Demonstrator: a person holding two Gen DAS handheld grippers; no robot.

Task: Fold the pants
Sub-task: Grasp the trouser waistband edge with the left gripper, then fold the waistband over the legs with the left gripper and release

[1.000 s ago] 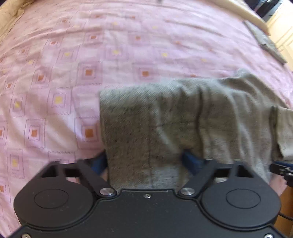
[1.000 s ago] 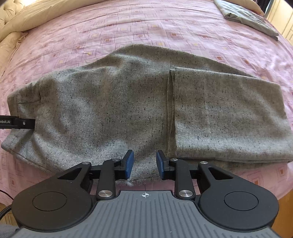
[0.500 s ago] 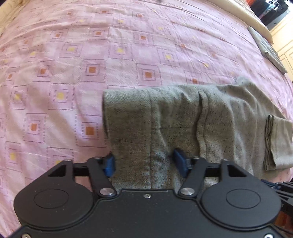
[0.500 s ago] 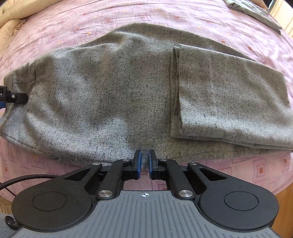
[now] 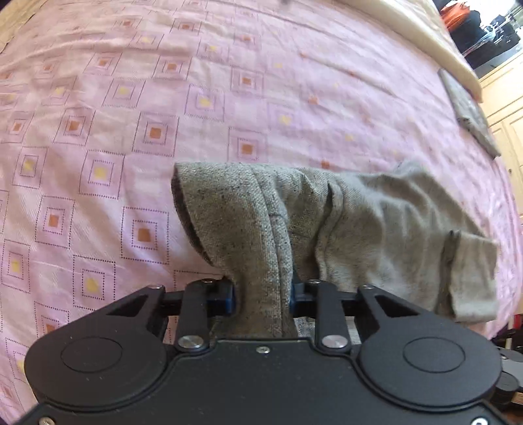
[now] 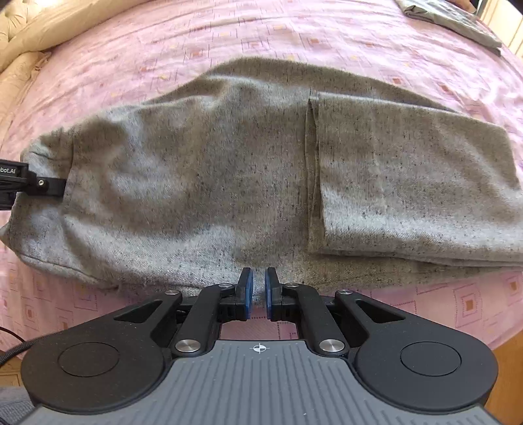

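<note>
The left gripper [image 5: 263, 299] is clamped on a bunched end of the grey pants [image 5: 376, 229], the cloth rising in a hooded fold between its blue pads [image 5: 225, 299] at the lower centre of the left wrist view. From there the pants trail toward the right of that frame, rumpled, with a folded flap hanging at the right edge.

The right gripper [image 6: 257, 291] has its jaws nearly together with a narrow gap, at the near hem of the pants [image 6: 202, 183]; whether they pinch cloth cannot be told. In the right wrist view the pants lie across the middle of the frame, one end folded over on the right.

Beneath them is a pink bedspread [image 5: 163, 98] with square patterns. Another folded grey garment [image 6: 451, 19] lies at the upper right, and a cream quilted headboard [image 6: 26, 36] at the upper left.
</note>
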